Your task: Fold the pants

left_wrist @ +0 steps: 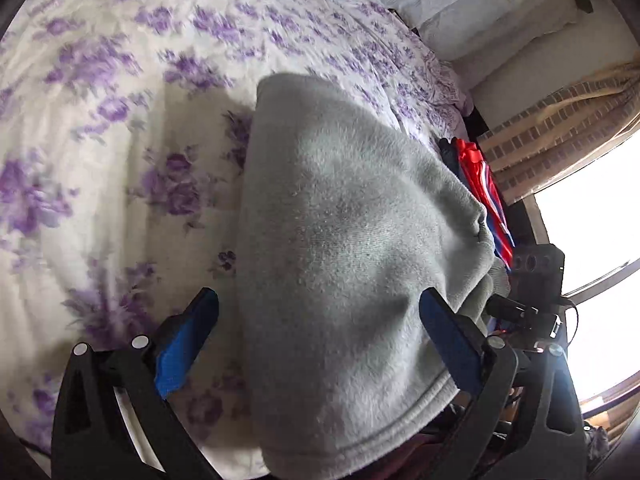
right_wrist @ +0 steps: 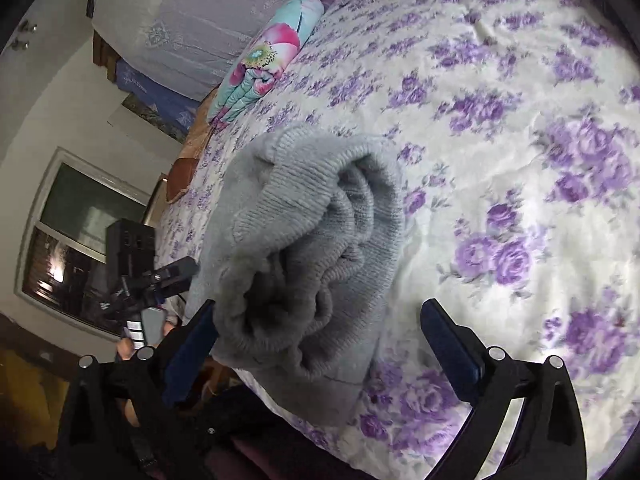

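where the right gripper (right_wrist: 320, 328) stands nearest, we find its jaws spread wide, the grey pants (right_wrist: 308, 240) bundled between them, unpinched. we note the left gripper (left_wrist: 320, 316) likewise spread over the pants on the floral bedspread (right_wrist: 520, 160).

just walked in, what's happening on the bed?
A person is folding grey pants on a bedspread printed with purple flowers, one handheld tool in each hand. The pants lie bunched and folded over. The left tool and the right tool both stand open over the fabric, neither clamped on it.
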